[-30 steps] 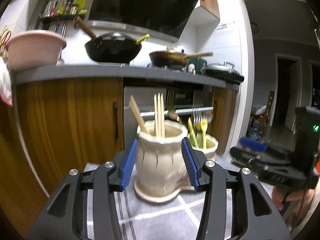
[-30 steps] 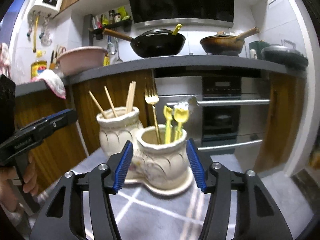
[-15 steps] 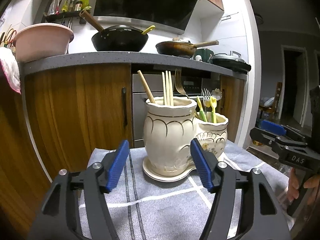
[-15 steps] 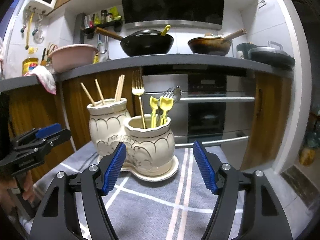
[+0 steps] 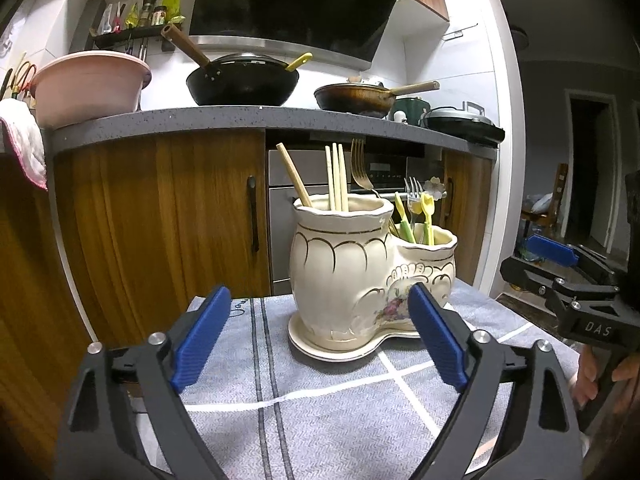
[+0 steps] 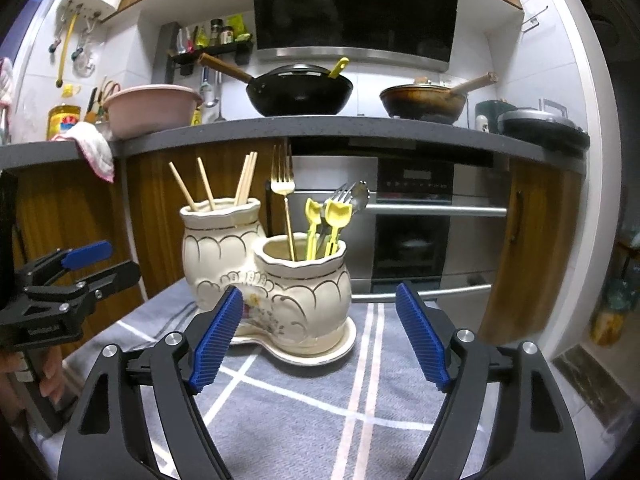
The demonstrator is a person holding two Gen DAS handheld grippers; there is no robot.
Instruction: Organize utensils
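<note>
Both grippers backed off double ceramic utensil holder since earlier frame. Left gripper, right gripper jaws opening wide, empty, touching nothing. Holder at 12 o'clock on grey checked cloth.

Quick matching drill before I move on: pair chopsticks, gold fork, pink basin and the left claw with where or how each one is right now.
Things:
1. chopsticks
2. gold fork
3. pink basin
4. left claw

Places or states:
A. on the countertop
B. in the taller jar
C. jaws opening, nothing held
D. in the shorter jar

Pairs: 1-B, 2-D, 3-A, 4-C
</note>
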